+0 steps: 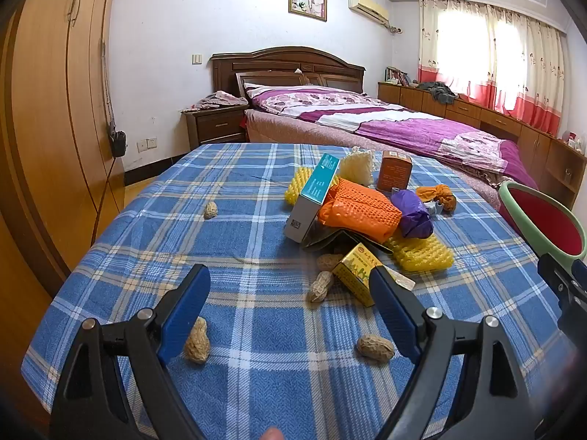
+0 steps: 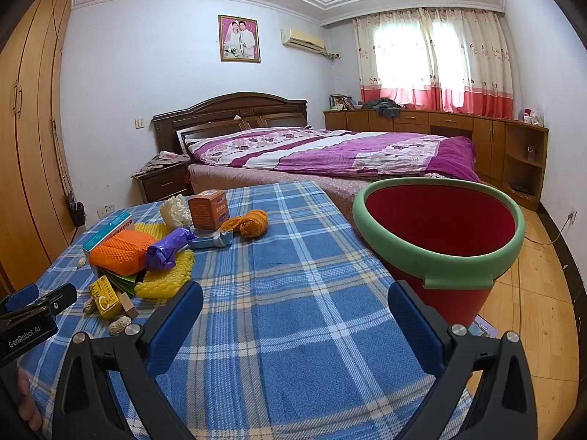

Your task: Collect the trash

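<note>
L gripper jaws wide, empty, tilted down, R gripper same

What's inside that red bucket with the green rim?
The red bucket shows only bare red inner wall from the right wrist view; no trash is visible. Its bottom is hidden behind the near green rim, so something small could lie there.

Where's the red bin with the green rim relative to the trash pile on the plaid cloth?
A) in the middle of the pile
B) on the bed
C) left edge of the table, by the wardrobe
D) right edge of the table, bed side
D: in the right wrist view the red bin stands at the table's right edge, with the trash pile off to the left on the plaid cloth.
</note>
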A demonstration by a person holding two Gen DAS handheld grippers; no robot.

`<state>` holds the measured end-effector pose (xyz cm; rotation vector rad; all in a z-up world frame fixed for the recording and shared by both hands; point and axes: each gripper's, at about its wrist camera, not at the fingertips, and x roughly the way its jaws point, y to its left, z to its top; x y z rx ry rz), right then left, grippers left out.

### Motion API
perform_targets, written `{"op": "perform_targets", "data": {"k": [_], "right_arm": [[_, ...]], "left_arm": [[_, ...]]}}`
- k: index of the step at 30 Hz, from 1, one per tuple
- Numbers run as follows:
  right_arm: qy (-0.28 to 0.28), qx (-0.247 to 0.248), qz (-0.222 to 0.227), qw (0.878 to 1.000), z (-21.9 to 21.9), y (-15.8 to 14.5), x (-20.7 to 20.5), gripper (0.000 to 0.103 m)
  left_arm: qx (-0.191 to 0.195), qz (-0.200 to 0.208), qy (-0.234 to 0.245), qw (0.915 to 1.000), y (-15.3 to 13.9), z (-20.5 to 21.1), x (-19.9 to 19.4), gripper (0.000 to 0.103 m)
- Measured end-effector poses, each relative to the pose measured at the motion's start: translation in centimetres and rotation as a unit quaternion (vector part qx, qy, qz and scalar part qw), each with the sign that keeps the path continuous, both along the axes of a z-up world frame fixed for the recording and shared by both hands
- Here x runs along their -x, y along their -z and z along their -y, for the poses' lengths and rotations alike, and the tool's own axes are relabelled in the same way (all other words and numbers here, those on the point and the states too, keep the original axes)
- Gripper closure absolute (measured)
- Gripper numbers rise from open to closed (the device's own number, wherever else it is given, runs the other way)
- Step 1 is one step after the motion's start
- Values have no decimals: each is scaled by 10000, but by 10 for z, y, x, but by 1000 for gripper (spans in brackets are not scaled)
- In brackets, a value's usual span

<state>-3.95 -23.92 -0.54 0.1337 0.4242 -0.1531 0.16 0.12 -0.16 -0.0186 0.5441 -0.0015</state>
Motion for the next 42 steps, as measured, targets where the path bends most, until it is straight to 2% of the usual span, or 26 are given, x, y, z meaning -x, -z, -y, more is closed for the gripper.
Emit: {"op": "perform_targets", "data": {"k": [35, 39, 42], "right_arm": [[-1, -51, 6, 10000, 2, 0, 1, 0], [-104, 58, -112, 9999, -1, -1, -2, 0], [-202, -35, -215, 9996, 0, -3, -10, 0]], "left_arm": [[6, 2, -15, 10000, 0, -1, 0, 14], [30, -8, -22, 10000, -2, -3, 0, 14], [160, -113, 43, 9998, -6, -6, -3, 14]]}}
